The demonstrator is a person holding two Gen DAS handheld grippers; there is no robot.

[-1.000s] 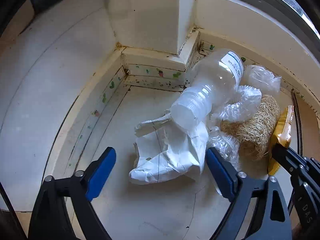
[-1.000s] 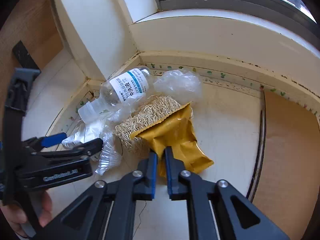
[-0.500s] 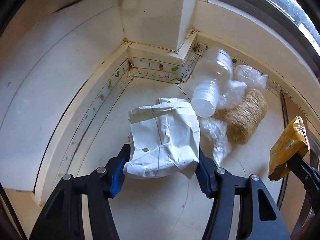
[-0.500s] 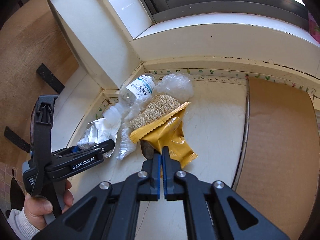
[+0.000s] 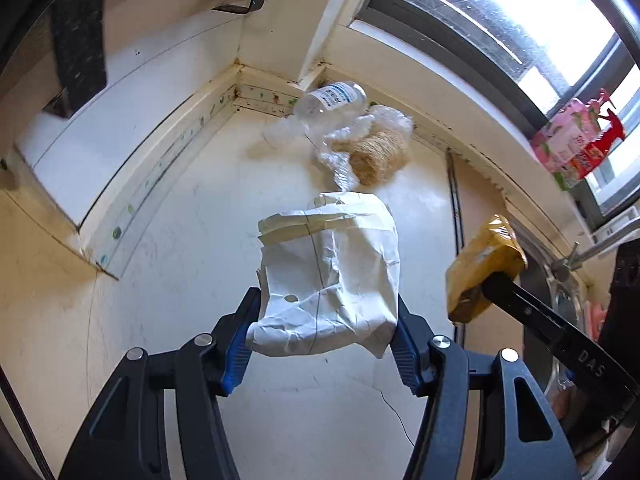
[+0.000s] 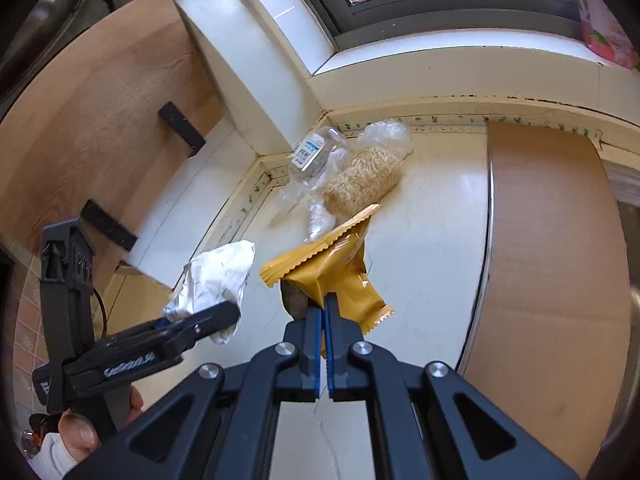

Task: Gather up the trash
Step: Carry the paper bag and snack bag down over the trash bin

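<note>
My left gripper point(image 5: 322, 332) is shut on a crumpled white paper bag point(image 5: 332, 276) and holds it above the white counter; the bag also shows in the right wrist view point(image 6: 218, 276). My right gripper point(image 6: 323, 312) is shut on a yellow snack wrapper point(image 6: 332, 264), lifted off the counter; the wrapper also shows in the left wrist view point(image 5: 482, 264). In the far corner lie a clear plastic bottle point(image 5: 332, 100), crinkled clear plastic point(image 5: 384, 120) and a tan loofah point(image 5: 378, 154), seen too in the right wrist view point(image 6: 366, 180).
A brown cardboard sheet point(image 6: 552, 260) covers the counter's right side. A window point(image 5: 520, 28) runs along the back, with pink and red bottles point(image 5: 576, 140) on its sill. A wooden panel point(image 6: 88, 120) stands at the left.
Both grippers have lifted and pulled back from the corner pile, the left with the paper bag and the right with the yellow wrapper. The bottle, plastic and loofah stay in the corner.
</note>
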